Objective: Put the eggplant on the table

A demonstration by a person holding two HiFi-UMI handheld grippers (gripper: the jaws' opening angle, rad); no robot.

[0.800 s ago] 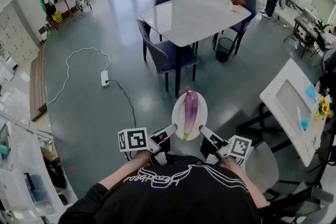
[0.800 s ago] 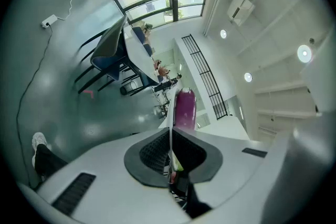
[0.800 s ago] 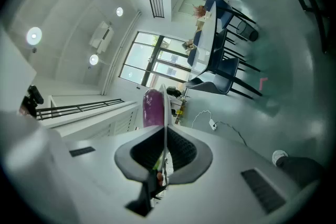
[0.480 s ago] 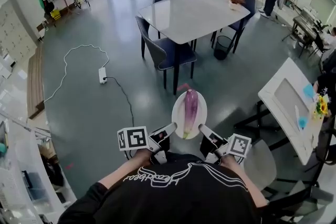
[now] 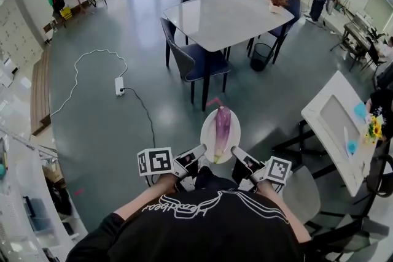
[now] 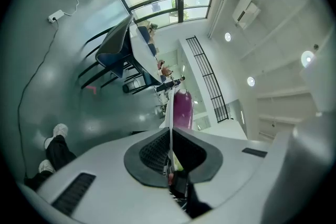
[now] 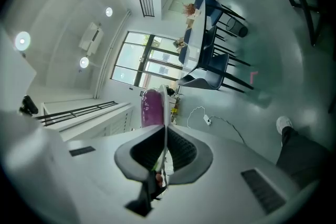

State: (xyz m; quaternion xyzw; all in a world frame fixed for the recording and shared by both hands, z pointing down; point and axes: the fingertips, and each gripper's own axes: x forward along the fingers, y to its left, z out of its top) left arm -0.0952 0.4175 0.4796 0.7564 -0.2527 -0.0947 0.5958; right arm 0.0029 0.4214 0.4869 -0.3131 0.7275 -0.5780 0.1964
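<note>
A long purple eggplant [image 5: 222, 129] lies on a white oval plate [image 5: 209, 132] carried level in front of the person's chest. My left gripper [image 5: 199, 151] is shut on the plate's near left rim and my right gripper [image 5: 236, 153] on its near right rim. In the left gripper view the plate [image 6: 170, 113] shows edge-on between the closed jaws of the left gripper [image 6: 170, 131], with the eggplant [image 6: 182, 110] beyond. The right gripper view shows the same: the plate [image 7: 166, 107] pinched by the right gripper [image 7: 165, 131], the eggplant [image 7: 152, 107] beside it. The grey table [image 5: 227, 18] stands ahead, a few steps off.
Dark blue chairs [image 5: 196, 64] ring the table, which carries a small potted plant [image 5: 277, 0]. A black bin [image 5: 264, 57] stands under its right end. A power strip [image 5: 119, 86] with a white cable lies on the floor at left. A white desk [image 5: 334, 126] stands at right.
The person has stepped slightly forward, so the table and floor sit a little nearer. Both grippers keep their hold on the plate, and the eggplant has not shifted.
</note>
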